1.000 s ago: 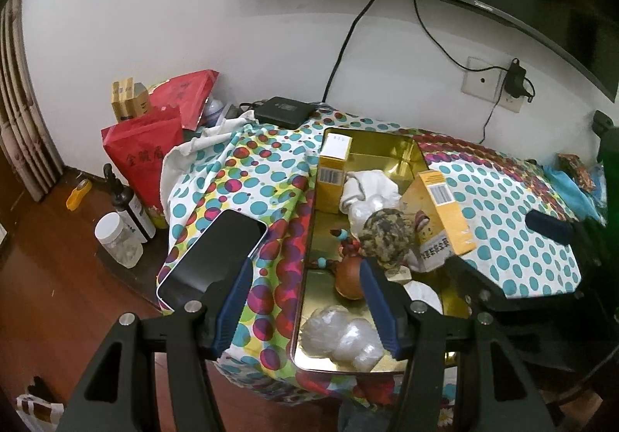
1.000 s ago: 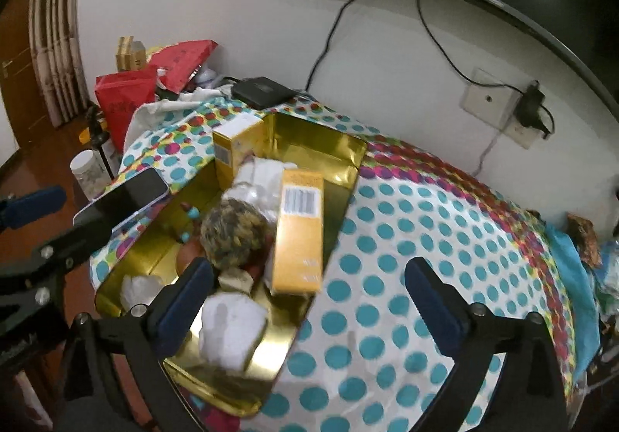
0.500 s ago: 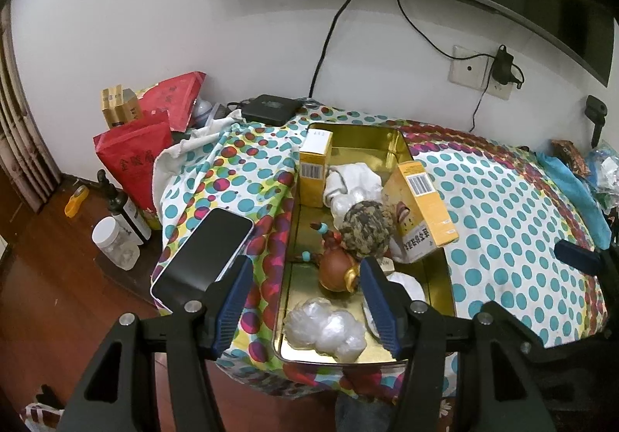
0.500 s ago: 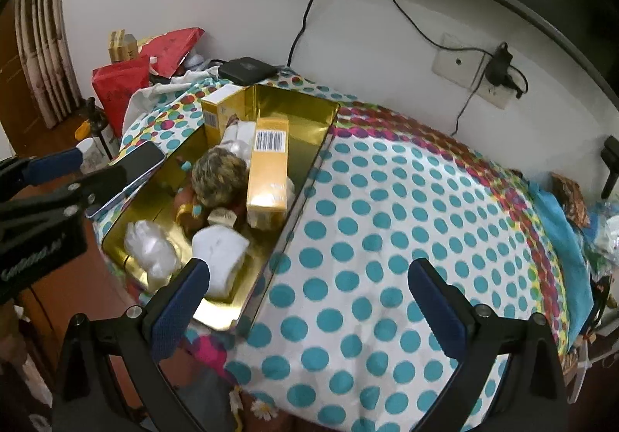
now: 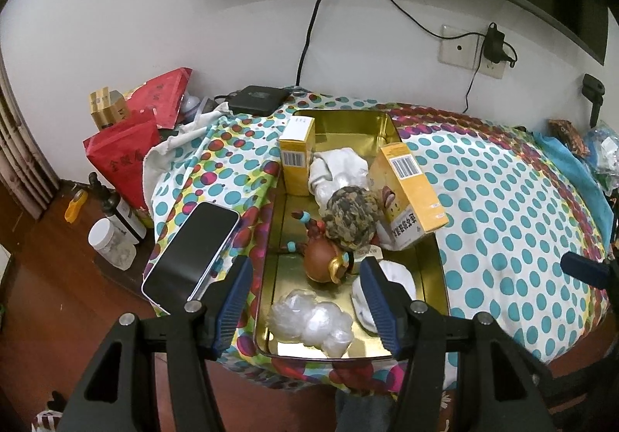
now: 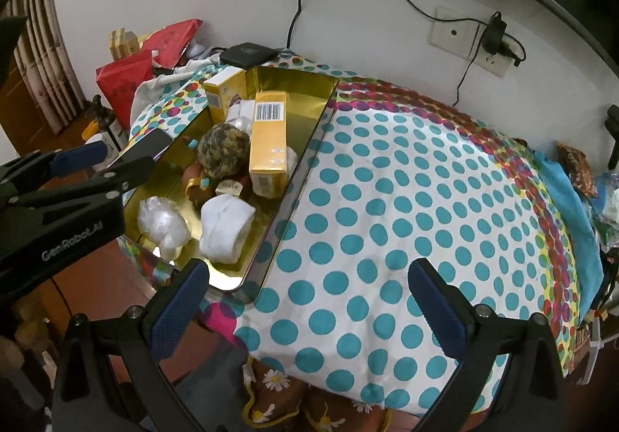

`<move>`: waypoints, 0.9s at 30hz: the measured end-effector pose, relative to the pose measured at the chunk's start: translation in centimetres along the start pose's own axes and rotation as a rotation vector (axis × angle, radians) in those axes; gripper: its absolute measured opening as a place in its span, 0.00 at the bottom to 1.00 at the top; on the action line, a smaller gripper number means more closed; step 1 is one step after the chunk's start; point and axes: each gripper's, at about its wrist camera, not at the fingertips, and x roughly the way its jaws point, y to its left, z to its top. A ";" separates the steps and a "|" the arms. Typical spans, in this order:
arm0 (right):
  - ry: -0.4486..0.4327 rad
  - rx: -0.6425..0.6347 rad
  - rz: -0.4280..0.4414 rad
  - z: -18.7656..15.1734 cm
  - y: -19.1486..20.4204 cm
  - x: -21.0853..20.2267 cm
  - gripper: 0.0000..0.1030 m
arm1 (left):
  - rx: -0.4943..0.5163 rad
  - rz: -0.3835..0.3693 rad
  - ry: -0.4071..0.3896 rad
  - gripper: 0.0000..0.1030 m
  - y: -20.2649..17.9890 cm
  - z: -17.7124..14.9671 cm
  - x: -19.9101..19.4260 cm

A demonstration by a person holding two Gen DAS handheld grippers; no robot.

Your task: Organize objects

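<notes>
A gold metal tray (image 5: pixel 435 269) (image 6: pixel 309 130) lies on the polka-dot cloth and holds two yellow boxes (image 5: pixel 297 157) (image 5: pixel 412 196) (image 6: pixel 267 139), a mottled knitted ball (image 5: pixel 351 219) (image 6: pixel 224 151), a brown figurine (image 5: pixel 323 263), rolled white cloth (image 6: pixel 226 234) and crumpled clear plastic (image 5: pixel 313 323) (image 6: pixel 162 221). A black phone (image 5: pixel 191 252) lies left of the tray. My left gripper (image 5: pixel 305 302) hangs open over the tray's near end, nothing between its fingers. My right gripper (image 6: pixel 305 310) stands wide open over bare cloth to the right of the tray.
Behind the tray sit a black set-top box (image 5: pixel 257 99) and cables up to a wall socket (image 5: pixel 474 52). Red bags (image 5: pixel 127 153), bottles and a jar (image 5: pixel 112 242) stand on the floor at left. Blue cloth and clutter (image 6: pixel 572 196) line the table's right edge.
Both grippers have drawn back from the table, so tray and cloth look smaller and farther. The right gripper shifted right, off the tray and over the dotted cloth. Neither pair of jaws changed.
</notes>
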 end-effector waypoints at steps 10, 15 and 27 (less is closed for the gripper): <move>0.004 -0.019 0.013 -0.2 1.0 -0.8 0.99 | -0.004 0.002 0.012 0.58 0.1 0.0 0.0; -0.007 -0.023 0.006 -0.1 1.0 -1.1 0.99 | 0.004 0.003 0.017 0.58 0.2 -0.1 0.1; -0.010 -0.047 -0.004 -0.3 1.4 -1.6 0.99 | 0.051 0.003 0.008 0.58 -0.6 -0.1 -0.3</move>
